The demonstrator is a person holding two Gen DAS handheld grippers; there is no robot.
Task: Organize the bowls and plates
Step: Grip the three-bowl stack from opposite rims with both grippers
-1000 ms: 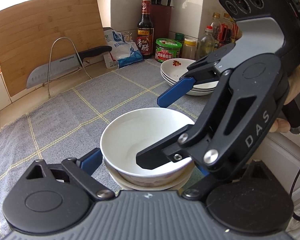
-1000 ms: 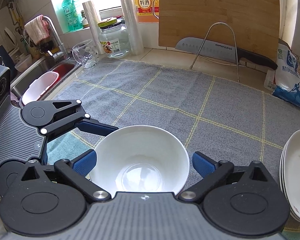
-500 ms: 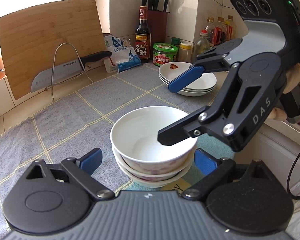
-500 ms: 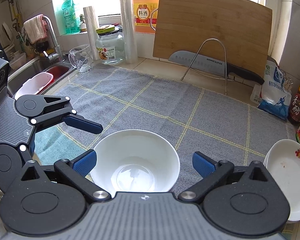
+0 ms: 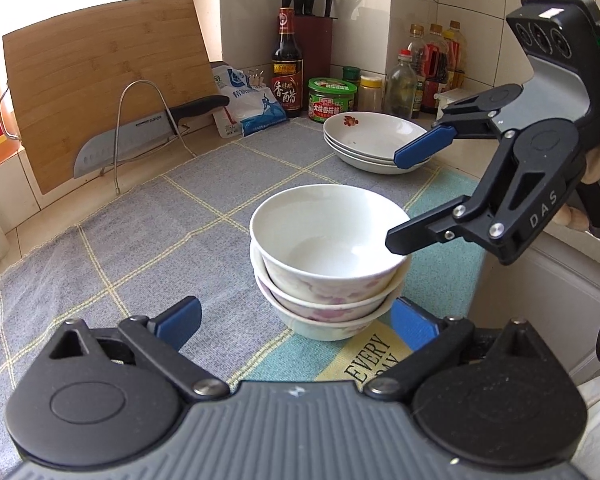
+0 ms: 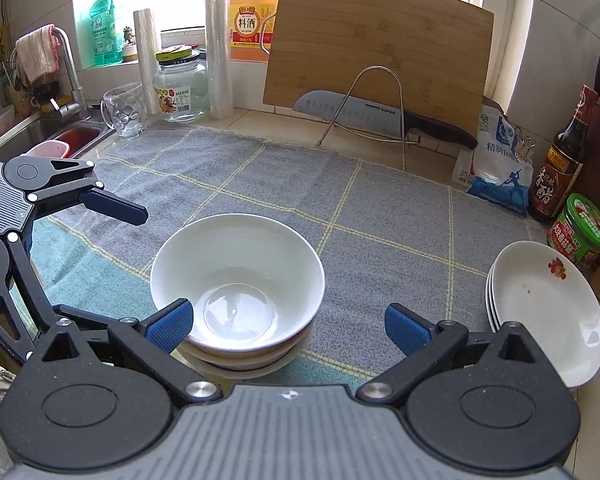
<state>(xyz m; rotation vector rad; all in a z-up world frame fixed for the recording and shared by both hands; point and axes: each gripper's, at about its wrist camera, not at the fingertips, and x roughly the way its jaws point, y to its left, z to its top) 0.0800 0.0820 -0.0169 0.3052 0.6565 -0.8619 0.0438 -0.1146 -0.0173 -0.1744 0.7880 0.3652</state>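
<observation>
Blue-padded and black, the left gripper (image 5: 296,322) has its jaws spread wide and opening further, one pad on each side of the stack of bowls (image 5: 328,258) but neither touching it. The right gripper (image 6: 286,324) also stands wide open and holds nothing; the stack of bowls (image 6: 238,280) sits between its fingers, low and towards the left pad, and in the left wrist view its lower black finger reaches over the top bowl's rim. Three white bowls with faint pink flowers are nested upright on the grey checked cloth (image 5: 148,240) covering the table. Further right on the cloth lies a stack of plates (image 5: 374,142), the top one with a small red flower, well apart from the bowls. Behind, a wooden cutting board (image 5: 100,80) leans on the wall with a knife (image 5: 144,140) in a wire rack in front of it. A salt bag (image 5: 252,106), a vinegar bottle (image 5: 287,68), a green-lidded jar (image 5: 332,98) and a knife block (image 5: 312,36) crowd the corner beside the plates.
</observation>
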